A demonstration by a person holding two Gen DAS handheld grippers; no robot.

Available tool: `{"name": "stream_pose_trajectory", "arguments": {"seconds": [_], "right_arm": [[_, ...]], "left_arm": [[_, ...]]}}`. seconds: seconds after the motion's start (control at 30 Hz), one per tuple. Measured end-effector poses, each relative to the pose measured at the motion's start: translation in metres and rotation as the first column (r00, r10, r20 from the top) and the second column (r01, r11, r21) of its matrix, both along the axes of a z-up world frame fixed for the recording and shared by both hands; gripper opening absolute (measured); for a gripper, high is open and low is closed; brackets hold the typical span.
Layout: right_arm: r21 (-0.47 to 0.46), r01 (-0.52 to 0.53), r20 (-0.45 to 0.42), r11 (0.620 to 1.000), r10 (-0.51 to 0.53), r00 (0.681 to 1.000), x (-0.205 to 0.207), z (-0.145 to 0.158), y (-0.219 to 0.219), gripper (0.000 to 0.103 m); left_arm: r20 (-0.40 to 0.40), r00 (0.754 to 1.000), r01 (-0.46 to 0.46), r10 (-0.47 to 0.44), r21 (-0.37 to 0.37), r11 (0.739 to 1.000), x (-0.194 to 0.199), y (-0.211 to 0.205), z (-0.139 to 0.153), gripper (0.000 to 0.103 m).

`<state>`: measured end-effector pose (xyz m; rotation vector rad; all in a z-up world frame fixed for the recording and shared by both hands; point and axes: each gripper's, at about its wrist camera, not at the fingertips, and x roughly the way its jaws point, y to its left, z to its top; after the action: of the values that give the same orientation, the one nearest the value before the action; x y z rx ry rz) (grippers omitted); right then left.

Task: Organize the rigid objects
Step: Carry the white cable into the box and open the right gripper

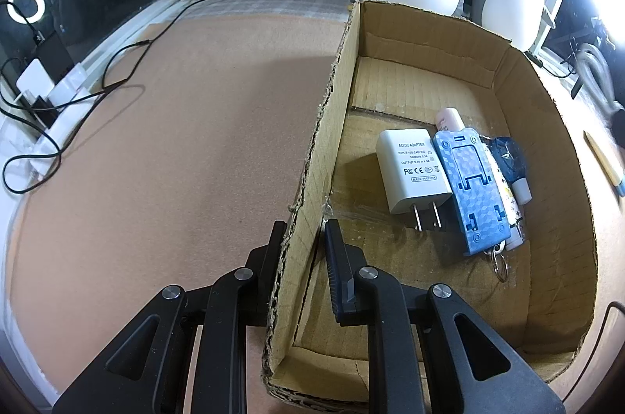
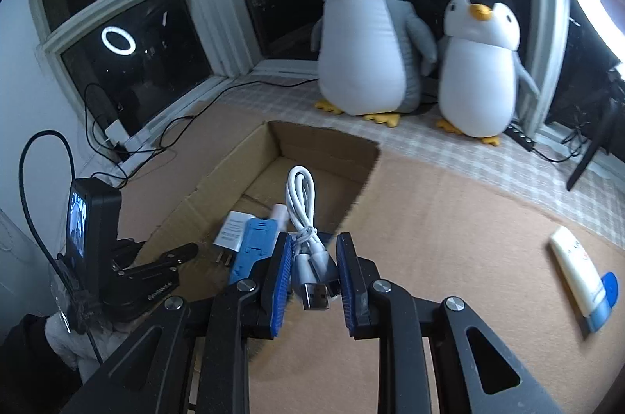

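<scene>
Over brown felt, the right hand-held gripper (image 2: 314, 263) clamps a white cable (image 2: 304, 215); the left hand-held gripper (image 1: 302, 238) straddles the box wall (image 1: 312, 179), slightly parted.

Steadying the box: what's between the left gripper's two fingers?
In the left wrist view, the left gripper straddles the brown cardboard box's side wall; one finger is outside, the other finger inside.

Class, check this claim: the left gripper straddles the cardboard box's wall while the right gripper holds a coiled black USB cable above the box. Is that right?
Not quite. The right wrist view shows the USB cable is white, not black. The rest stands: the right gripper holds it above the cardboard box, and the left gripper straddles the box's wall.
</scene>
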<state>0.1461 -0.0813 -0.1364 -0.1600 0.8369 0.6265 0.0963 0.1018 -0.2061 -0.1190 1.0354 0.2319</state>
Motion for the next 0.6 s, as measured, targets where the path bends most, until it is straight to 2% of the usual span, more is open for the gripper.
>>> {"name": "stream_pose_trajectory", "arguments": {"seconds": [0.27, 0.6], "right_arm": [[-0.017, -0.013, -0.049, 1.000, 0.012, 0.999, 0.008, -0.016, 0.032, 0.021], [-0.046, -0.024, -0.063, 0.999, 0.021, 0.998, 0.014, -0.027, 0.044, 0.021]], "left_arm": [[0.002, 1.000, 0.000, 0.000, -0.006, 1.000, 0.000, 0.001, 0.000, 0.016], [0.002, 1.000, 0.000, 0.000, -0.006, 1.000, 0.000, 0.001, 0.000, 0.016]]}}
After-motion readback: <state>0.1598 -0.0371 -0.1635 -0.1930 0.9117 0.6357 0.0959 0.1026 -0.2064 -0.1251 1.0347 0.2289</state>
